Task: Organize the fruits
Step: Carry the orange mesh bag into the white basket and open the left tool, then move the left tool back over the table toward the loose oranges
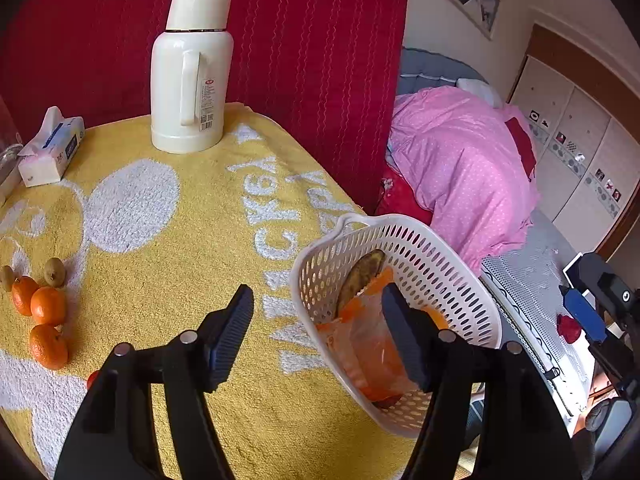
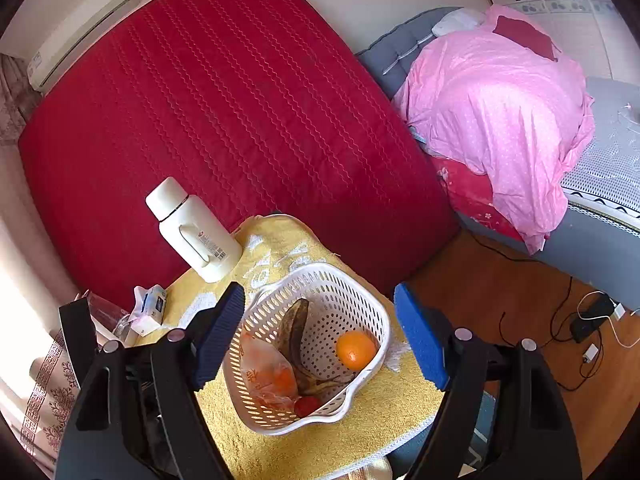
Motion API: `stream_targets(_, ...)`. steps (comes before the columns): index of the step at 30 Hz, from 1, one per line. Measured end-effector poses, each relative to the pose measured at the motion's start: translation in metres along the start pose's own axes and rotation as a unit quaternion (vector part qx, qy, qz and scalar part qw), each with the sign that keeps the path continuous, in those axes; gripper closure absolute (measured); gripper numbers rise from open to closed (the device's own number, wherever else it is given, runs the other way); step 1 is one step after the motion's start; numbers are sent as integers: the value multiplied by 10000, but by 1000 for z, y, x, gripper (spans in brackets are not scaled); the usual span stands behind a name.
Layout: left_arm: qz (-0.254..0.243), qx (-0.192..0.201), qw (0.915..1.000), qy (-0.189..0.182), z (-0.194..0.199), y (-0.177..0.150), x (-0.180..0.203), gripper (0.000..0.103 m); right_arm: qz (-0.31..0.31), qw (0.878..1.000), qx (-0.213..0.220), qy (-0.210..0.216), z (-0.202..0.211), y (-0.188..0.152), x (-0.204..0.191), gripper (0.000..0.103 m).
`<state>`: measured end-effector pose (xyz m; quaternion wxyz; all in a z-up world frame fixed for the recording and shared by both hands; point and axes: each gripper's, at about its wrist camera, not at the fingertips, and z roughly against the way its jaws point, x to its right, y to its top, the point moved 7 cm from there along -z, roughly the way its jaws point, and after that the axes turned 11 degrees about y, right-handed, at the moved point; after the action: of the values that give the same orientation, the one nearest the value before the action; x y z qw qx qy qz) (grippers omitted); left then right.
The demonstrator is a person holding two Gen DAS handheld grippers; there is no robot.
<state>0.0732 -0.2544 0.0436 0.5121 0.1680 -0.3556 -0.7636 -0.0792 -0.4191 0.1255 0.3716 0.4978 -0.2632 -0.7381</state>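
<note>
A: Table (image 1: 168, 208) under a yellow towel fills the left wrist view. White basket (image 1: 440, 264) sits lower right of centre, near the table's right edge.

B: Contents?

A: In the right wrist view: a dark banana (image 2: 298, 330) with its long axis running up-frame, a bagged orange item (image 2: 268, 376), a loose orange (image 2: 355, 350) and something small and red (image 2: 307, 405), bottom.

B: What's left outside?

A: Three mandarins (image 1: 47, 306) clustered at the left edge of the left wrist view, two kiwis (image 1: 55, 271) just above them.

B: Hand-held grippers?

A: Left hand-held gripper (image 1: 316, 338) released, nothing between the pads; right pad hangs over the basket. Right hand-held gripper (image 2: 320, 336) also released, empty, jaws framing the basket.

B: Next move?

A: Probably the mandarins. They lie left of the left hand-held gripper, plainly the nearer one.
</note>
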Motion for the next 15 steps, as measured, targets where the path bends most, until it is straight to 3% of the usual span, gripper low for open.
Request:
stream_targets(5,-172,-32,9998,52,2,-9,4,35,25,10000,-9,43,0,0,-4,24)
stream_targets(10,-462,-108,9977,482,-9,-21,4,29,70,9999,2,109,3,0,-10,24)
stream_targets(15,-397,-249,9972,590,-15,-27,-7,28,107,9998,21,166,7,0,-16,24)
